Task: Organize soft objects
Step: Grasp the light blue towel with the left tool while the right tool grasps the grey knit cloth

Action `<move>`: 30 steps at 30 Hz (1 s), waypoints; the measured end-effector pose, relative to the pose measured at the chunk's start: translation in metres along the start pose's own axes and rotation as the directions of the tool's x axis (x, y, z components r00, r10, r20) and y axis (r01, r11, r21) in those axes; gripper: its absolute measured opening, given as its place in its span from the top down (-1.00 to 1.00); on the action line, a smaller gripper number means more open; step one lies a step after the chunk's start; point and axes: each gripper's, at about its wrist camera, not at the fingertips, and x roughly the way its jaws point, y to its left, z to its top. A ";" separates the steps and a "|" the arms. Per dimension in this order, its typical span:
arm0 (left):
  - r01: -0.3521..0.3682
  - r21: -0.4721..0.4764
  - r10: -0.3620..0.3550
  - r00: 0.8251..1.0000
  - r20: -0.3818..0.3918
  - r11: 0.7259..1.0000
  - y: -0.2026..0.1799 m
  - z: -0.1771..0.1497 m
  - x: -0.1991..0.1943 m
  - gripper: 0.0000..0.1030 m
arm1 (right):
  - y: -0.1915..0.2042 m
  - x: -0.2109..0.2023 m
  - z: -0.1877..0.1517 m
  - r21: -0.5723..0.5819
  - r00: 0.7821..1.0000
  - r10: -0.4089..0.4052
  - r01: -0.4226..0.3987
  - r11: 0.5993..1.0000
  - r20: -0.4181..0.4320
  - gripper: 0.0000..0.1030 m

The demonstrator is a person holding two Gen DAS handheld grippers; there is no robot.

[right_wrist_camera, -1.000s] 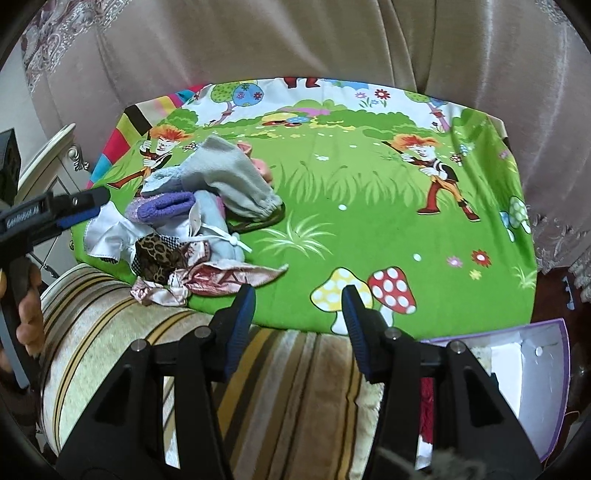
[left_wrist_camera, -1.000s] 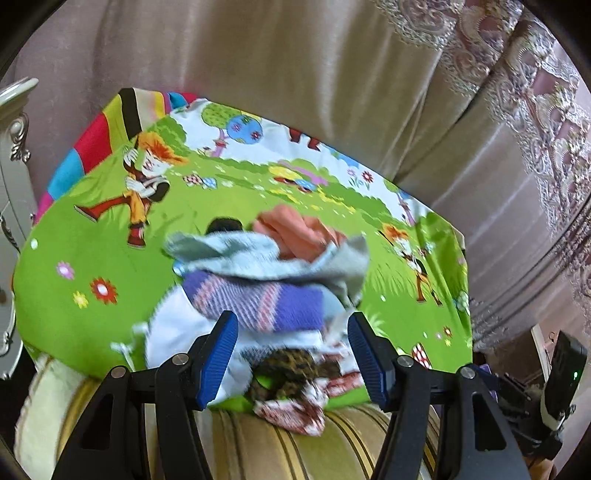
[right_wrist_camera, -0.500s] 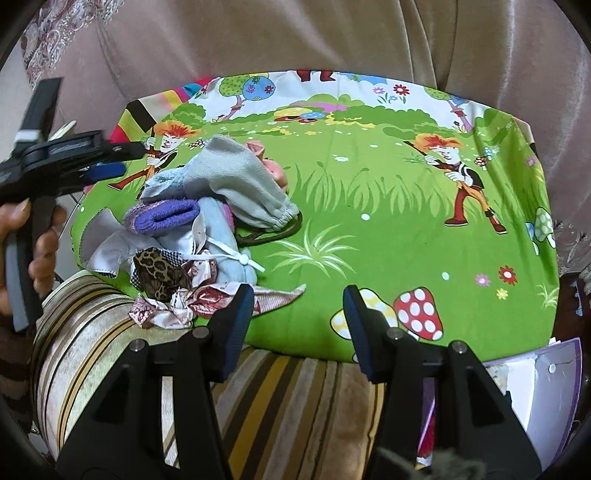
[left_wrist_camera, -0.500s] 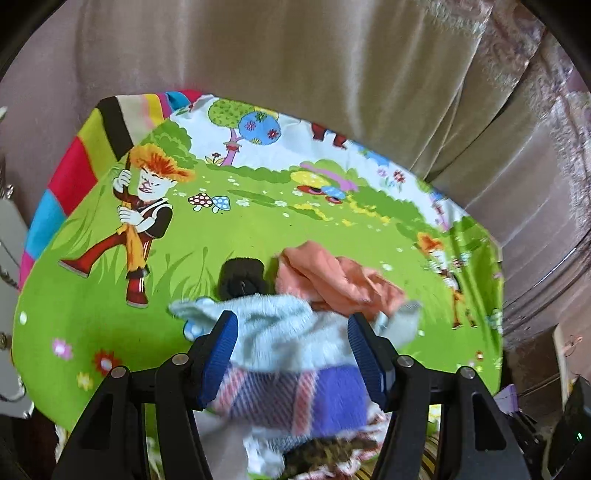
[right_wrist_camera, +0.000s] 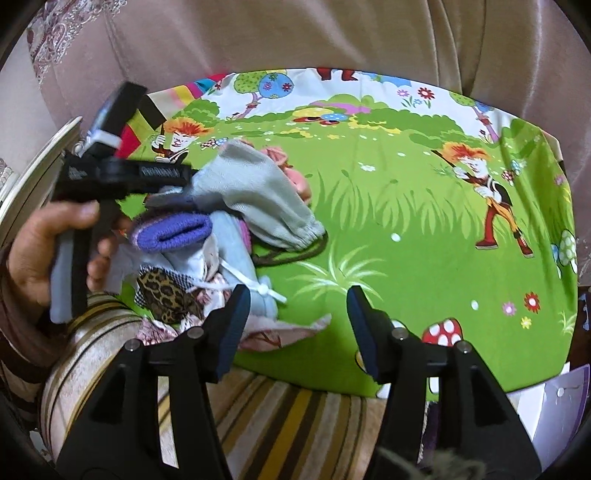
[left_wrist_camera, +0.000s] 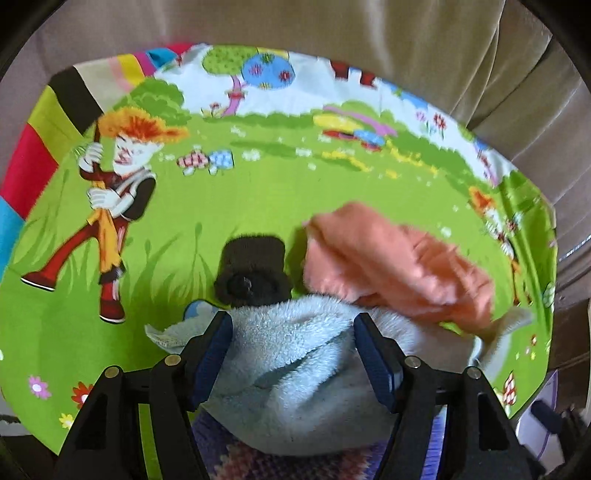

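A pile of soft things lies at the left end of the green cartoon sheet (right_wrist_camera: 406, 229). It holds a grey cloth (right_wrist_camera: 255, 192), a purple knit (right_wrist_camera: 173, 232), a leopard-print piece (right_wrist_camera: 166, 291) and a pink floral fabric (right_wrist_camera: 280, 332). My left gripper (left_wrist_camera: 293, 332) points down at the pile. Its jaws are opening, and a fluffy light blue cloth (left_wrist_camera: 295, 362) lies between the fingers with no visible squeeze. Just beyond are a black sock (left_wrist_camera: 255, 273) and a peach cloth (left_wrist_camera: 399, 273). My right gripper (right_wrist_camera: 297, 314) hovers at the sheet's near edge, its jaws opening around nothing.
A striped cushion (right_wrist_camera: 277, 424) runs under the sheet's near edge. Beige curtains (right_wrist_camera: 295, 33) hang behind. A purple-edged white box (right_wrist_camera: 554, 398) sits at the lower right and white furniture (right_wrist_camera: 33, 155) at the far left. A hand (right_wrist_camera: 48, 243) holds the left gripper's handle.
The left gripper moved forward and down onto the pile, so the light blue cloth now fills the gap between its fingers. The right gripper drew closer to the pile. Both jaws widened slightly.
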 end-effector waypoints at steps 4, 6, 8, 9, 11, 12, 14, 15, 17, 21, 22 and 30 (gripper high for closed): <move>0.005 0.016 -0.005 1.000 -0.011 1.000 0.003 -0.005 0.009 0.12 | 0.008 0.006 0.012 -0.012 1.000 0.014 -0.014 1.000 0.010 -0.20; 0.017 0.018 -0.017 1.000 -0.003 1.000 0.006 -0.006 0.004 0.33 | 0.012 0.009 0.018 -0.019 1.000 0.019 -0.018 1.000 0.014 -0.23; 0.018 0.015 -0.018 1.000 0.024 1.000 0.009 -0.008 -0.004 0.48 | 0.017 0.011 0.024 -0.027 1.000 0.022 -0.022 0.999 0.020 -0.26; 0.019 0.007 -0.019 0.999 0.033 1.000 0.012 -0.008 -0.007 0.56 | 0.019 0.012 0.027 -0.028 0.999 0.024 -0.024 0.999 0.023 -0.28; 0.036 -0.019 -0.035 0.998 0.047 0.999 0.020 -0.009 -0.012 0.59 | 0.023 0.015 0.033 -0.032 0.999 0.029 -0.028 0.999 0.030 -0.33; 0.048 -0.037 -0.046 0.997 0.055 0.998 0.025 -0.010 -0.014 0.60 | 0.024 0.017 0.035 -0.033 0.999 0.031 -0.030 0.999 0.032 -0.37; 0.067 -0.073 -0.061 0.995 0.078 0.995 0.034 -0.012 -0.022 0.60 | 0.026 0.023 0.038 -0.028 0.999 0.031 -0.030 0.999 0.027 -0.41; 0.077 -0.090 -0.068 0.993 0.093 0.993 0.040 -0.013 -0.026 0.61 | 0.026 0.026 0.039 -0.025 0.999 0.032 -0.031 0.999 0.022 -0.41; 0.092 -0.126 -0.076 0.989 0.128 0.988 0.050 -0.015 -0.037 0.61 | 0.028 0.034 0.041 -0.019 0.999 0.038 -0.038 0.999 0.009 -0.42; 0.111 -0.199 -0.071 0.978 0.198 0.974 0.073 -0.018 -0.056 0.61 | 0.029 0.049 0.043 -0.026 1.000 0.017 -0.017 1.000 -0.016 -0.42; 0.117 -0.218 -0.069 0.974 0.215 0.969 0.079 -0.020 -0.061 0.61 | 0.028 0.052 0.044 -0.024 1.000 0.012 -0.013 1.000 -0.024 -0.42; 0.165 -0.265 -0.093 0.961 0.262 0.950 0.095 -0.036 -0.071 0.61 | 0.034 0.076 0.055 -0.036 0.999 -0.003 0.001 0.999 -0.042 -0.45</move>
